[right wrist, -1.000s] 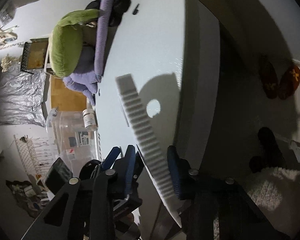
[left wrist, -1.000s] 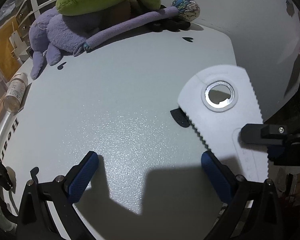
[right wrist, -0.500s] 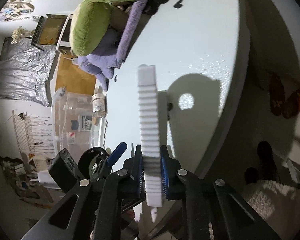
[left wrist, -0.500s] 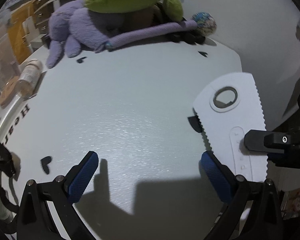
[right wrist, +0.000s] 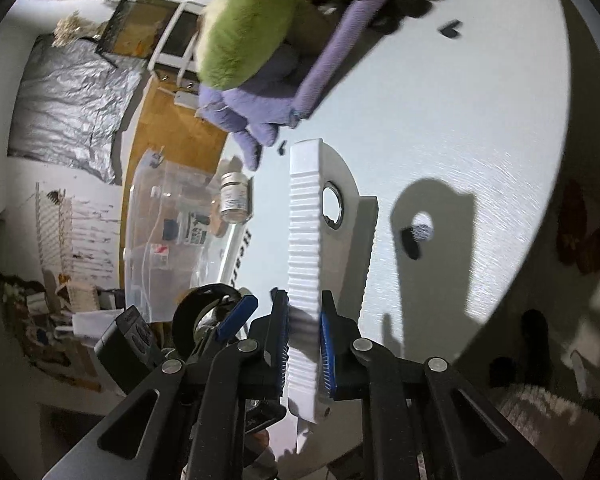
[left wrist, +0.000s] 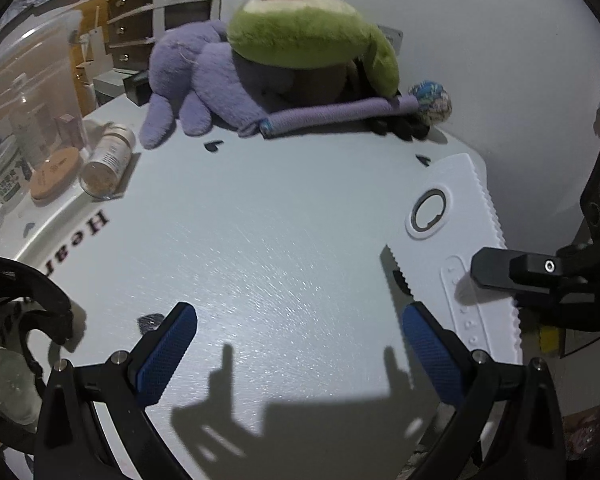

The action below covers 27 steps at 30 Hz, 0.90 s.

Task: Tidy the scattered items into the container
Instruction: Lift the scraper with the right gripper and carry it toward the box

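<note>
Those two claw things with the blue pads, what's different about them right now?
The left gripper stands wide open and empty, poised above the bare white table; the right gripper is shut on a white serrated tool, its pads pressing both faces. The left one points across the table toward the plush toys; the right one is rolled sideways, holding the tool on edge. Both share black frames and blue textured pads.

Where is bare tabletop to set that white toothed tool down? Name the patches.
Bare: the wide middle of the table, between the plush toys, the lying bottle and the white toothed tool. Crowded: the back edge with plush, and the left by the clear container.
</note>
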Available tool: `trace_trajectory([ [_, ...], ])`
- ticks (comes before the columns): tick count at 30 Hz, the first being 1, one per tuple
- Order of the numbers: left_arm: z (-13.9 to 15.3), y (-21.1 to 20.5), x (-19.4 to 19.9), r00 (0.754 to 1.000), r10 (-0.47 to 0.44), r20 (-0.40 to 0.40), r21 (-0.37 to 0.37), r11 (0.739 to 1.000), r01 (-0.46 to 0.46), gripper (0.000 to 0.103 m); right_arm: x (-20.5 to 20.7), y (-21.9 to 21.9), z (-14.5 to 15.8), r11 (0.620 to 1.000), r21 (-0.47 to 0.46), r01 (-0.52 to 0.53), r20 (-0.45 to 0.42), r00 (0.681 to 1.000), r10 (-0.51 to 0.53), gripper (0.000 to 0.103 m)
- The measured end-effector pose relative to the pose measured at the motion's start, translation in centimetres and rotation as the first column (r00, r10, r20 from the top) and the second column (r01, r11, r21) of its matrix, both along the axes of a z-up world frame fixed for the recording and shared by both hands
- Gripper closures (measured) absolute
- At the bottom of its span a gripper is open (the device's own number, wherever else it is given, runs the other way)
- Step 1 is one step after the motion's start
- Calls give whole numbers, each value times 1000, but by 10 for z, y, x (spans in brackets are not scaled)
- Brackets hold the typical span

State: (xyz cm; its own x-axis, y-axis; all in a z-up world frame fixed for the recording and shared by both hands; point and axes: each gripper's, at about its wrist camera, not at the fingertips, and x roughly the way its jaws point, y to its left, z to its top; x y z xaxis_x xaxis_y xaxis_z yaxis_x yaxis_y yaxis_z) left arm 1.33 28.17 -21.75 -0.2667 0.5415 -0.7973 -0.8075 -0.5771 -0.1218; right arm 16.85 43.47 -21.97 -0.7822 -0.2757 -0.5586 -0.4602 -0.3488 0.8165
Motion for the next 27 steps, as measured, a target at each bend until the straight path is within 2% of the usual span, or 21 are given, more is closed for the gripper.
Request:
trace_trajectory([
  [5,28,-20,-11,999,42,2,60,997,-42,0,-16,-6,28,998,29,-48,-46,998,50,87],
  [8,56,-34,-19,998,58,18,131,990,-60,0,-27,-12,47,995,45,-85,-83,993,89,87],
  [12,100,-56,-21,999,42,1,226,973,-41,0,-45,-24,76,989,66,-136,-141,979,144,87],
  [16,139,-80,-18,999,31,-20,291,956,-24,0,-67,-29,101,982,66,-176,-203,961,186,87],
  [21,168,-89,-17,999,26,-33,316,949,-14,2,-107,-38,135,955,107,-276,-266,918,295,87],
  [22,172,-90,-19,999,34,-27,321,947,-23,11,-115,-39,140,948,113,-299,-278,906,319,87],
  [24,179,-91,-27,997,79,-3,328,942,-74,23,-132,-43,150,930,129,-345,-291,883,368,87],
  [27,187,-95,-43,988,152,39,356,921,-156,36,-157,-46,163,896,153,-416,-311,841,444,87],
])
